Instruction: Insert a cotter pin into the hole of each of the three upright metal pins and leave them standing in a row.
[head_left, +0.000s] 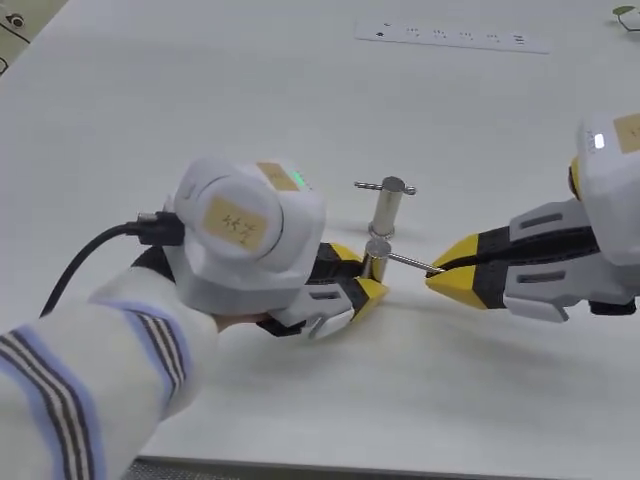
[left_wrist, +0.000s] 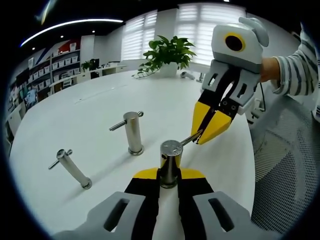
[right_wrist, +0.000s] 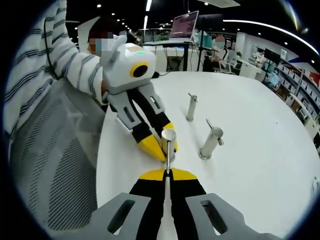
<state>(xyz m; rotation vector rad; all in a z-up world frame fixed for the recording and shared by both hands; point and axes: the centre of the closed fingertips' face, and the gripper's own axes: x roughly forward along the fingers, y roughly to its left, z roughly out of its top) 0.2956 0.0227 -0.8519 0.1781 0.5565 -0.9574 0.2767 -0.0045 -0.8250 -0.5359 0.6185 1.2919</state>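
Observation:
My left gripper is shut on the base of an upright metal pin standing on the white table. My right gripper comes in from the right, shut on a thin cotter pin. The cotter pin's tip sits at the held pin's head. Behind it stands a second metal pin with a cotter pin through its top. A third metal pin, also with a cotter pin through it, stands farther off.
The white table stretches away on all sides, with its front edge close at the bottom. A white power strip lies at the far back. A black cable trails from my left gripper. A potted plant stands at the table's far end.

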